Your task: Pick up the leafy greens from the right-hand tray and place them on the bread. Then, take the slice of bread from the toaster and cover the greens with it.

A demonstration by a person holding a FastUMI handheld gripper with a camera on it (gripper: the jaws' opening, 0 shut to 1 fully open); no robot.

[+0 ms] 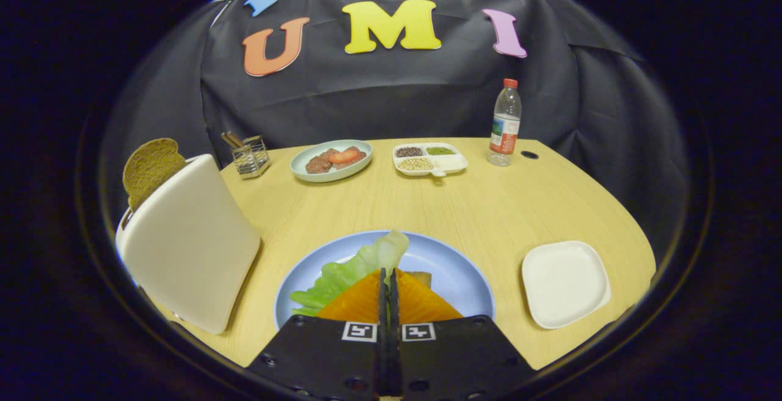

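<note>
My hand-held gripper (388,279) has its fingers pinched together on the leafy greens (348,274), holding them over the blue plate (452,269). A brown corner of the bread (420,278) peeks out just past my fingertips. The leaf's long axis runs from low on the left, near the toaster (189,248), up to a pale tip ahead of my fingers. I reckon most of it hangs to one side, so on release it could slump off the bread. Further off, the toaster's slice (149,167) stands upright; the white tray (565,283) sits right on the worktop (489,205).
</note>
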